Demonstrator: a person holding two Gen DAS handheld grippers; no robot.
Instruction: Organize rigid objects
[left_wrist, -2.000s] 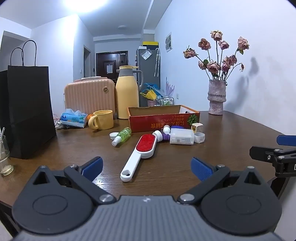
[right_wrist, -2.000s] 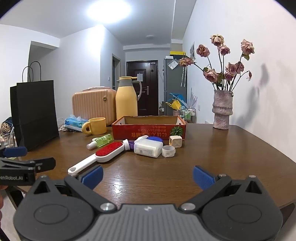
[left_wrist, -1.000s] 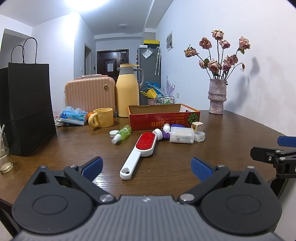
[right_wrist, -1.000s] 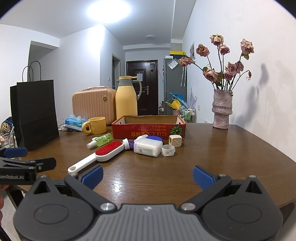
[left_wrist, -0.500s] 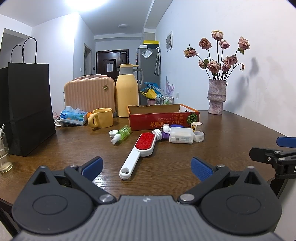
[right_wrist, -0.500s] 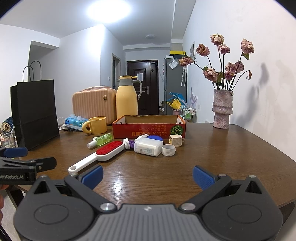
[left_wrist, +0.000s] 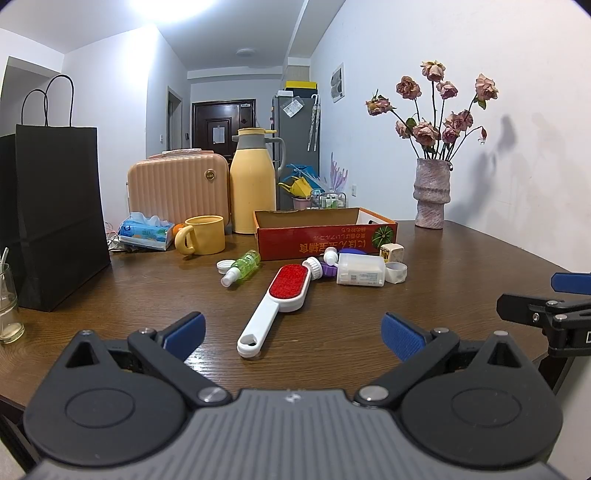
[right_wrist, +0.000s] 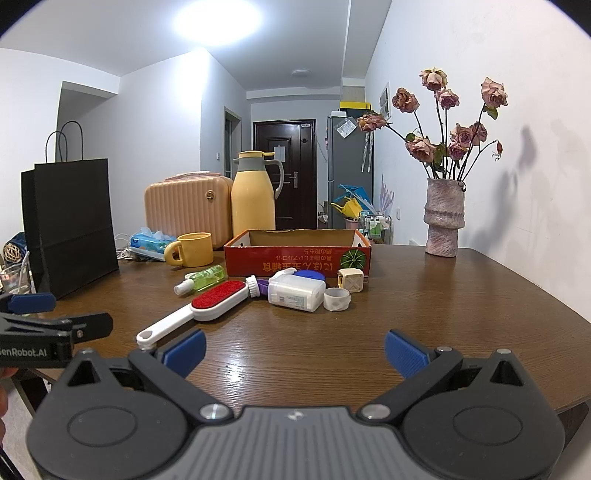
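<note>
Left wrist view: left gripper (left_wrist: 291, 330) hangs over the near edge of the wooden table (left_wrist: 461, 280), jaws spread wide and holding nothing; its blue pads (left_wrist: 184, 332) are ribbed. A lint brush (left_wrist: 279, 299) with a white plastic handle and a red fabric oval lies flat on the dark grained surface, handle end toward the near edge. Behind it lie a green translucent spray bottle (left_wrist: 242, 266) on its side, a white rectangular plastic box (left_wrist: 360, 275), a short white ring-shaped cap (left_wrist: 396, 272) touching the box, and a small cream cube (left_wrist: 391, 253). A shallow red cardboard tray (left_wrist: 325, 236) stands just behind these, toward the far edge. The right gripper (left_wrist: 546, 295) shows at the right edge of the table. Right wrist view: right gripper (right_wrist: 293, 349) is likewise released, jaws wide apart and empty, over the near edge. The lint brush (right_wrist: 199, 310) lies left of centre, its handle end just beside the left pad. The white box (right_wrist: 297, 293), ring cap (right_wrist: 336, 299) and cube (right_wrist: 351, 280) sit in front of the red tray (right_wrist: 295, 258). A rough pink ceramic vase (right_wrist: 445, 218) stands at the far right corner, a matte black paper bag (right_wrist: 70, 225) at the left edge.
</note>
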